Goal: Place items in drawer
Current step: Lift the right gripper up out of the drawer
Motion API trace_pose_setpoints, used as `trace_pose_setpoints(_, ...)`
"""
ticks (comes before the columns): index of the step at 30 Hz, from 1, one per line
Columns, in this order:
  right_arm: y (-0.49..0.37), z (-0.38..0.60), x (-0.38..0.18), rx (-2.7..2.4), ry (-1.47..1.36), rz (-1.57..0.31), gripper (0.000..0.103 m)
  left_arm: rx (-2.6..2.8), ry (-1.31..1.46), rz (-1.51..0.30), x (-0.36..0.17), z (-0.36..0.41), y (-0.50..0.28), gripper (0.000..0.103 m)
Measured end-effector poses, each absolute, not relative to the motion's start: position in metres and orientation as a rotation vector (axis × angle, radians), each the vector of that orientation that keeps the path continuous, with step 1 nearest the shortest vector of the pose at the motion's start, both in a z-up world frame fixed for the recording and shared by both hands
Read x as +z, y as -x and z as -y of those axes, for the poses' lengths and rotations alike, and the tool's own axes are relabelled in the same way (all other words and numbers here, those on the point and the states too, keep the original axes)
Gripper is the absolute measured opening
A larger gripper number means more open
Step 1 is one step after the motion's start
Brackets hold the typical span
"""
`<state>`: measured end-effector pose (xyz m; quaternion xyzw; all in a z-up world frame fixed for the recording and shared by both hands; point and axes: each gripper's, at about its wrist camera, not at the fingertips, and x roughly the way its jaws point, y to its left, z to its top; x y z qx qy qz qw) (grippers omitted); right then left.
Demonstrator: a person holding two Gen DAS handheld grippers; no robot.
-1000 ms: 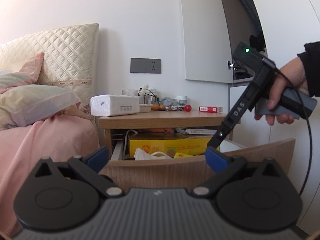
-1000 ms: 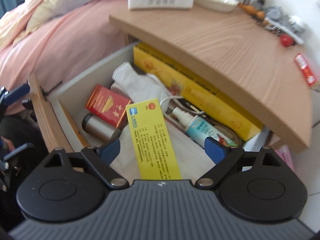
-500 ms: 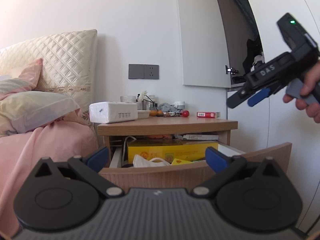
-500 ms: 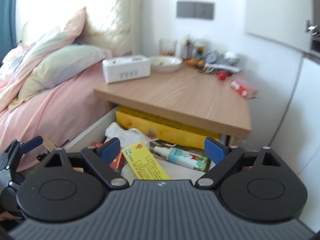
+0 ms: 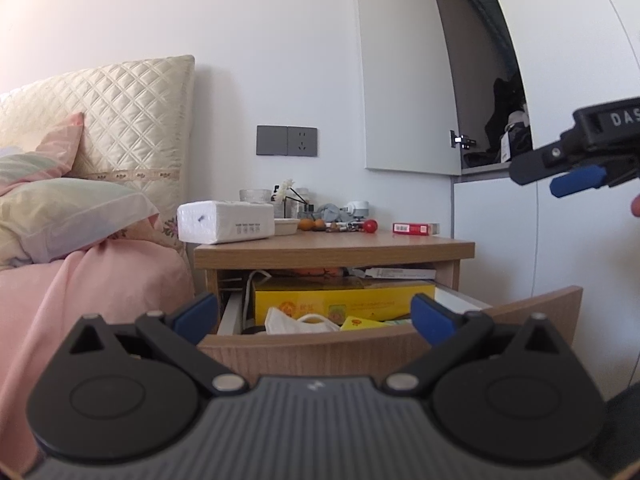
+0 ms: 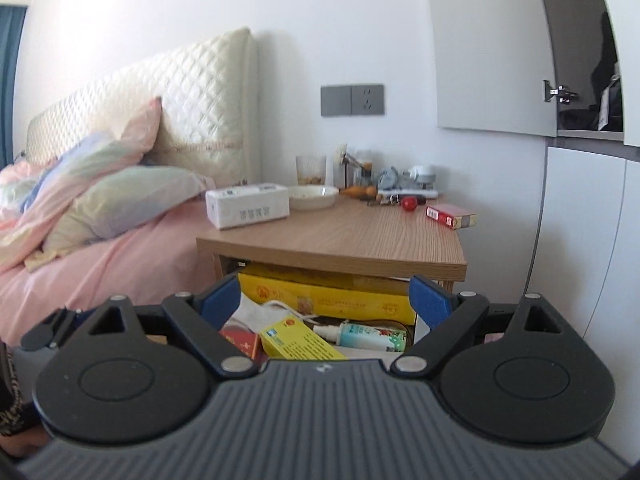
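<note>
The nightstand drawer stands open, its wooden front facing me. Inside lie a yellow box, a long yellow carton, a white mask, a spray bottle and a red pack. My left gripper is open and empty, low in front of the drawer front. My right gripper is open and empty, raised above and in front of the drawer; it also shows at the right edge of the left wrist view.
The nightstand top holds a white tissue pack, a bowl, a red ball, a red box and small clutter. A bed with pink sheets lies left. A white wardrobe stands right.
My right gripper rose out of the drawer and tilted from looking down into it to looking level across the nightstand. The left gripper pulled back slightly.
</note>
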<state>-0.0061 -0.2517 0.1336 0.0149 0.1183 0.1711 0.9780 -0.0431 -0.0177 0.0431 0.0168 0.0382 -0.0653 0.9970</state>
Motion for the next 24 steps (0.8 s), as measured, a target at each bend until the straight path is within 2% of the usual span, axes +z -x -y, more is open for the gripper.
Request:
trace_pose_setpoints(9, 0.027, 0.245, 0.119, 0.323, 0.004, -0.128, 0.093, -0.122, -0.033, -0.076, 0.042, 0.019, 0.046, 0.103)
trace_pose_setpoints(19, 0.037, 0.235, 0.079, 0.341, -0.067, 0.031, 0.093, -0.134, -0.058, -0.055, 0.042, 0.026, 0.055, 0.103)
trace_pose_setpoints(24, 0.038, 0.234, 0.062, 0.319, -0.075, 0.028, 0.093, -0.134, -0.046, -0.087, 0.039, 0.025, 0.05, 0.103)
